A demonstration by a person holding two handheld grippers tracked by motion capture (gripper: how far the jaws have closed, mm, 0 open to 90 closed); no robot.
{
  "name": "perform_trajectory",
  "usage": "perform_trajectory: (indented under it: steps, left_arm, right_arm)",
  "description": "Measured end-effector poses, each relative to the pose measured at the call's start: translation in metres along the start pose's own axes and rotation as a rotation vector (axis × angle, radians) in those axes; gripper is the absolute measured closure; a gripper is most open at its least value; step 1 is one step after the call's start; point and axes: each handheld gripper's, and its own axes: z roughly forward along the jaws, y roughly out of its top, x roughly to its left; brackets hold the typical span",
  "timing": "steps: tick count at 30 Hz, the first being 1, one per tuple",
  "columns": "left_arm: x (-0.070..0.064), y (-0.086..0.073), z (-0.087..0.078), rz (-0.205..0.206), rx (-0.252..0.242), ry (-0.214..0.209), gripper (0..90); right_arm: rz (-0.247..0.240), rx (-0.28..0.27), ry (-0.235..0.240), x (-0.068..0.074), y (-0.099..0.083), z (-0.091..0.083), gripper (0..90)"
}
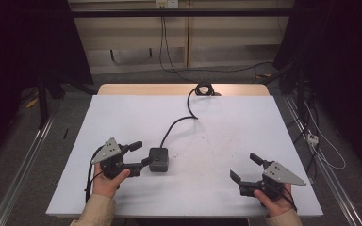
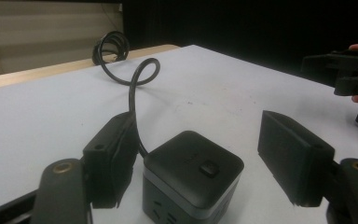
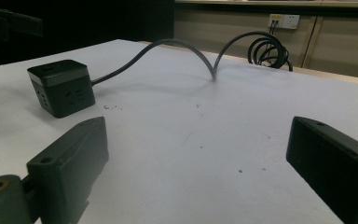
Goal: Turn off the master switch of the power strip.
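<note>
At the near left of the white table (image 1: 226, 132), the left gripper (image 1: 141, 154) stands released with its jaws spread wide, and the black cube power strip (image 1: 159, 159) sits just beside their tips, partly between them in the left gripper view, though I cannot tell whether the nearer jaw touches it. The strip's black cable (image 1: 176, 122) curls away to a coil (image 1: 204, 88) at the far edge. At the near right, well apart from the strip, the right gripper (image 1: 246, 168) is likewise released, holding nothing.
</note>
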Motion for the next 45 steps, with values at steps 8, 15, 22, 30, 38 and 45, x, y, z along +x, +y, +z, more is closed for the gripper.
perform_trajectory:
  steps: [8, 15, 22, 30, 38, 45]
  left_arm:
    - [0.000, 0.003, 0.002, -0.011, 0.006, -0.008, 35.9]
    - [0.000, 0.005, 0.005, -0.002, 0.025, -0.016, 43.9]
    - [0.001, 0.006, 0.005, -0.002, 0.038, -0.024, 51.8]
    - [0.001, 0.007, 0.007, 0.002, 0.053, -0.031, 60.6]
    - [0.000, 0.010, 0.009, 0.011, 0.071, -0.059, 66.9]
    - [0.000, 0.011, 0.010, 0.008, 0.084, -0.072, 71.3]
  right_arm:
    - [-0.001, -0.002, -0.002, 0.000, 0.000, 0.000, 5.6]
    - [-0.002, -0.004, -0.003, -0.001, 0.000, 0.000, 5.7]
    - [-0.002, -0.003, -0.001, -0.001, 0.000, 0.000, 5.7]
    - [-0.002, -0.002, -0.003, -0.001, 0.000, -0.001, 5.7]
    - [-0.004, 0.001, 0.000, 0.000, 0.000, 0.000, 5.8]
    - [-0.005, 0.000, 0.000, -0.001, 0.000, 0.000, 5.8]
